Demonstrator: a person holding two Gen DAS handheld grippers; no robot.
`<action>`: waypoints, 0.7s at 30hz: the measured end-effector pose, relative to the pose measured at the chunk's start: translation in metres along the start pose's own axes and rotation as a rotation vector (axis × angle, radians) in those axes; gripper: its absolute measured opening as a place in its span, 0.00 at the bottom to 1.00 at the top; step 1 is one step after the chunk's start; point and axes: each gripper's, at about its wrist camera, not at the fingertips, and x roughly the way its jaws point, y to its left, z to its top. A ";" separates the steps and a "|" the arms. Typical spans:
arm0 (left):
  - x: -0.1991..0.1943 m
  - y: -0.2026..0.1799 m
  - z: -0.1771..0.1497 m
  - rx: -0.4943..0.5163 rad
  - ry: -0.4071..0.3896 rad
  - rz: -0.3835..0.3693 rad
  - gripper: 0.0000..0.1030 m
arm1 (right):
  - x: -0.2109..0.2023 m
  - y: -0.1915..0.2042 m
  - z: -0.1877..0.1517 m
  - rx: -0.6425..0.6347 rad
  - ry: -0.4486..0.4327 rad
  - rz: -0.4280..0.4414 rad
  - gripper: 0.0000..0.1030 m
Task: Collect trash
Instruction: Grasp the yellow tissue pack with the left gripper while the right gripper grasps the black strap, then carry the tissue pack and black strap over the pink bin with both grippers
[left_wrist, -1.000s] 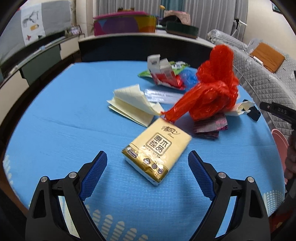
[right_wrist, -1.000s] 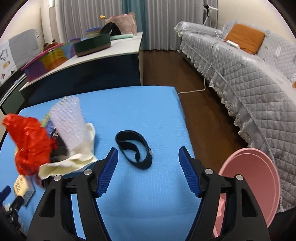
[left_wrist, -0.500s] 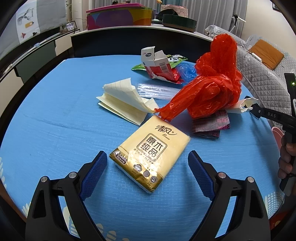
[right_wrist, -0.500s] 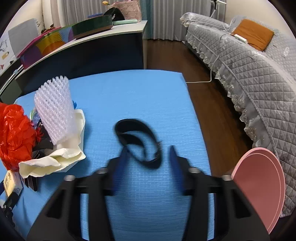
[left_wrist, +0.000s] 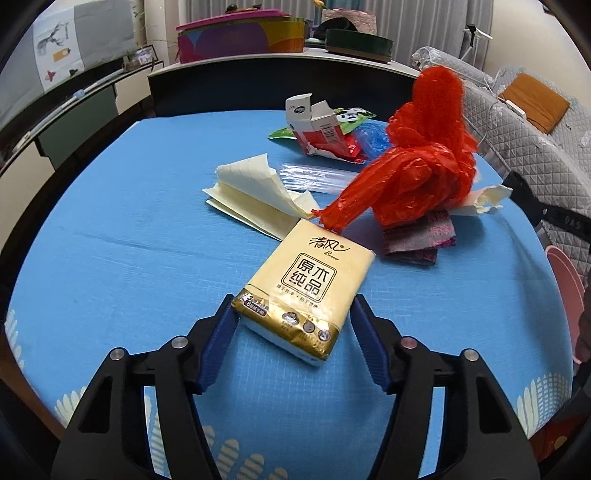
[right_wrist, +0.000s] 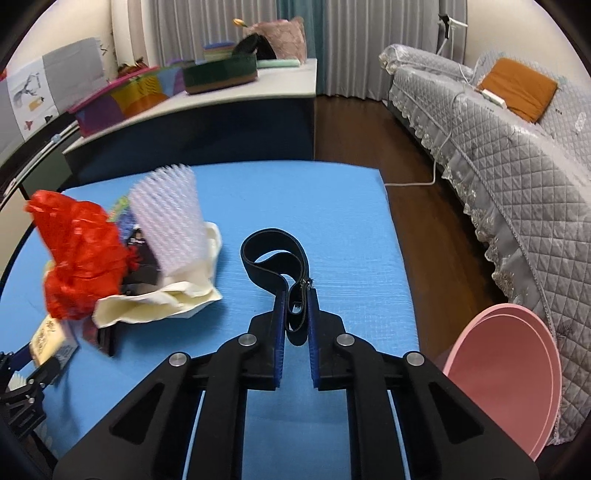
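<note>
On the blue tablecloth (left_wrist: 129, 240) lies a yellow tissue pack (left_wrist: 310, 277). My left gripper (left_wrist: 293, 306) straddles its near end; the jaws are closing and both blue pads touch the pack's sides. Behind it sit a red plastic bag (left_wrist: 417, 177), a yellow notepad (left_wrist: 251, 199) and a torn carton (left_wrist: 317, 125). In the right wrist view my right gripper (right_wrist: 297, 295) is closing on the near end of a black strap (right_wrist: 258, 254), which is pinched between the pads. The strap's loop lies on the cloth ahead.
A pink bin (right_wrist: 506, 369) stands on the floor off the table's right edge. A white foam net (right_wrist: 170, 221) and cream cloth (right_wrist: 159, 302) lie left of the strap. A dark fabric piece (left_wrist: 421, 240) lies under the red bag. A quilted sofa (right_wrist: 498, 155) runs along the right.
The left jaws narrowed from wide open onto the tissue pack. The right gripper moved forward over the black strap and its jaws closed on the strap's near end.
</note>
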 end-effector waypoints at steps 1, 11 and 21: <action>-0.003 -0.001 -0.001 0.007 -0.009 0.005 0.58 | -0.005 0.001 -0.001 -0.001 -0.007 0.002 0.11; -0.039 -0.008 -0.008 0.003 -0.085 0.008 0.57 | -0.063 -0.003 -0.021 0.012 -0.066 0.001 0.11; -0.069 -0.031 -0.010 0.045 -0.171 -0.050 0.57 | -0.122 -0.021 -0.035 0.052 -0.137 -0.035 0.11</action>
